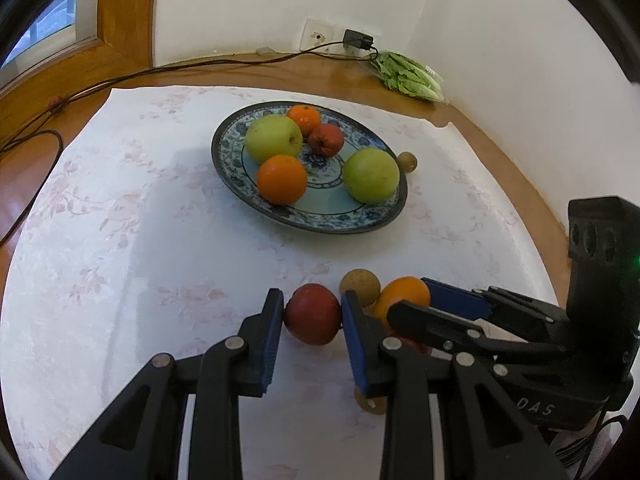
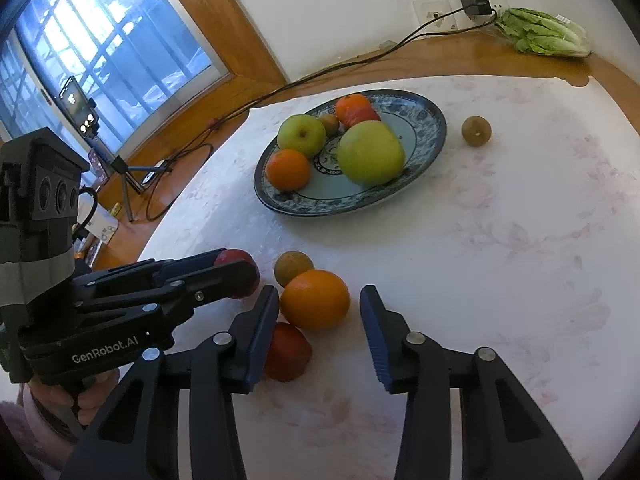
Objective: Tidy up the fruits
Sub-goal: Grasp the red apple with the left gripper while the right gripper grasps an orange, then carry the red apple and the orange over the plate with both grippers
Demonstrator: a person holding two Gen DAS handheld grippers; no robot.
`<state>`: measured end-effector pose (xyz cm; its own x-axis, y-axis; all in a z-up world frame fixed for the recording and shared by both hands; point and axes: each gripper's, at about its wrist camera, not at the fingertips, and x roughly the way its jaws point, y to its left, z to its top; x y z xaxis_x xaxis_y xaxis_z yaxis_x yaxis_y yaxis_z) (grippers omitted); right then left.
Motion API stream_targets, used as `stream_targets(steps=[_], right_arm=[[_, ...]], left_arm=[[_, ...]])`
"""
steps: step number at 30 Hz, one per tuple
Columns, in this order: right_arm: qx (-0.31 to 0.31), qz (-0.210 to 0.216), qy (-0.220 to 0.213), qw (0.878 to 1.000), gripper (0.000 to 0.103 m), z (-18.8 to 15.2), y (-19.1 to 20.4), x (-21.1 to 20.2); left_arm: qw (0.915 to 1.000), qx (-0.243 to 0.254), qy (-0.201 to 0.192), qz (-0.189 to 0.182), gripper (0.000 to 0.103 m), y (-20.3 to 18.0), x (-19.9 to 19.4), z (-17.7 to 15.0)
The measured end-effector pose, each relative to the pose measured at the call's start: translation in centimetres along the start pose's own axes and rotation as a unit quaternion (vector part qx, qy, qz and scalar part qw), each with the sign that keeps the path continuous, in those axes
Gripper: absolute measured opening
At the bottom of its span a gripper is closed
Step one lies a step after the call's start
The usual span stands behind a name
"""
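The reference landmark is the blue-and-white patterned ceramic plate [image 1: 310,222], which rests on the white floral-print cloth [image 1: 120,240] covering the bench and already carries two green apples, two oranges and a dark red fruit. On the near side of the plate, toward its left, the left claw [image 1: 312,316] is clamped on a round dark red fruit [image 1: 313,314], with both blue pads pressed against its flanks. Hazard: the contact areas are small on a rounded skin, so a quick lift or tilt could let the fruit slip and roll across the cloth. Immediately right of it, a small round brown fruit [image 1: 360,286] touches a smooth orange citrus fruit [image 2: 315,298]; disturbing either may set the other rolling. The right claw [image 2: 320,312] straddles the orange citrus fruit with its jaws apart; the right pad stands clear, and left-pad contact cannot be confirmed. Hazard: uneven closure could push the orange sideways into a second red fruit [image 2: 288,352] lying just nearer. Both claws work close together, so collision is possible. Beyond the plate's right edge lies a lone small brown fruit [image 2: 476,131].
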<state>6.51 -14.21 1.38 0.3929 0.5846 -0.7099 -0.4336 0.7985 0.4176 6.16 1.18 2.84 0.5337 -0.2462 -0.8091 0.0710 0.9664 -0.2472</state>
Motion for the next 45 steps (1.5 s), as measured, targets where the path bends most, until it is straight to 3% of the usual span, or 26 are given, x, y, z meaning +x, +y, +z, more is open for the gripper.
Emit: stream_targets(steps=[27, 45], right_arm=[[0.01, -0.002, -0.029, 1.0, 0.038, 0.3, -0.3, -1.4], [0.017, -0.058, -0.05, 0.997, 0.038, 3.4, -2.3, -3.5]], left_arm=[[0.9997, 0.002, -0.026, -0.003, 0.031, -0.6, -1.1, 2.0], [0.9998, 0.017, -0.01, 0.001, 0.031, -2.3, 2.1, 4.9]])
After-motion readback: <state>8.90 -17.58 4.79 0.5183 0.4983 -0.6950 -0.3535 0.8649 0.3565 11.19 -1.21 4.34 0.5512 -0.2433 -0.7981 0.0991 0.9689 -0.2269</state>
